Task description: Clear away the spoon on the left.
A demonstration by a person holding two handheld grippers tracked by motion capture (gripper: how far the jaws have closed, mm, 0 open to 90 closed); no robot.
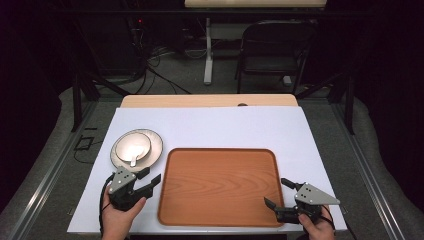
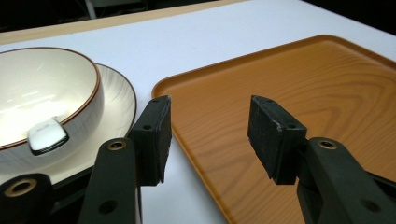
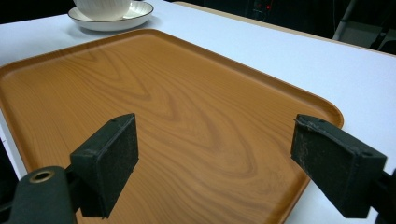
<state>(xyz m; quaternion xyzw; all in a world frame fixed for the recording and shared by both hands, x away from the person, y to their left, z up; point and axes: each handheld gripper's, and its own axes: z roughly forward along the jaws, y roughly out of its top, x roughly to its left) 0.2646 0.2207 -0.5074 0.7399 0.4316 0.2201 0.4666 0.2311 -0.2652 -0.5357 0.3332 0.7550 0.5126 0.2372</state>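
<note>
Now tray [image 1: 220,185] lies between both open tools.

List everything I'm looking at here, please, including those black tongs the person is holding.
Rectangular wooden tray: one, orange-brown, centre of the table, nothing on it.
White ceramic bowl with a brown rim: one, on the plate left of the tray.
White round plate with a dark rim: one, under the bowl.
White spoon: one, its handle resting in the bowl.
White table cover: one, over a pale wooden table.
Black folding chair: one, on the floor beyond the table.
Left tongs: black, open, near the tray's left edge.
Right tongs: black, open, over the tray's near right corner.
Hands: two, at the bottom edge, one holding each pair of tongs.
</note>
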